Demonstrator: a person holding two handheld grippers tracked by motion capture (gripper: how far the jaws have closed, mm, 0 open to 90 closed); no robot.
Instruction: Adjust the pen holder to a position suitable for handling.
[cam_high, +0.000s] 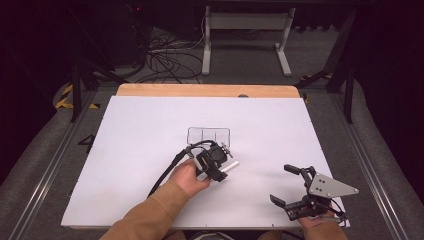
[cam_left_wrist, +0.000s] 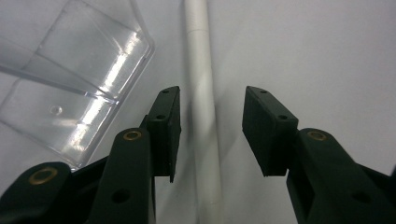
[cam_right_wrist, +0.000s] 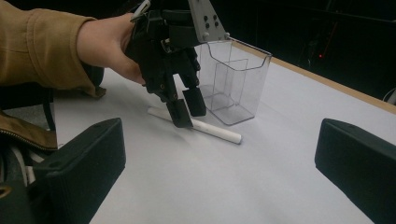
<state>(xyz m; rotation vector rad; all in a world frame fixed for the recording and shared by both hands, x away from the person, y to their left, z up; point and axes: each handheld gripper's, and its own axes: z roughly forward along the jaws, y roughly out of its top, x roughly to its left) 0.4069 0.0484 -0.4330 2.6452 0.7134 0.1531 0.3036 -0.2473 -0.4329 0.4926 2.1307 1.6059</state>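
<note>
A white marker (cam_left_wrist: 203, 93) lies flat on the white table, just in front of a clear plastic bin (cam_left_wrist: 79, 79) with a divider inside. My left gripper (cam_left_wrist: 212, 112) is open and lowered over the marker, one jaw on either side of the barrel; neither pad presses it. From above, the left gripper (cam_high: 220, 169) covers most of the marker (cam_high: 232, 166), with the bin (cam_high: 209, 135) just beyond. The right gripper view shows that gripper (cam_right_wrist: 186, 111), the marker (cam_right_wrist: 219, 132) and the bin (cam_right_wrist: 233, 84). My right gripper (cam_high: 285, 185) is open and holds nothing, near the table's front right.
The white table top (cam_high: 140, 130) has a wooden strip (cam_high: 200, 90) along its far edge. Cables and a white desk frame (cam_high: 245, 35) are on the floor beyond. A tan sleeve (cam_right_wrist: 32, 46) and hand reach in behind the left gripper.
</note>
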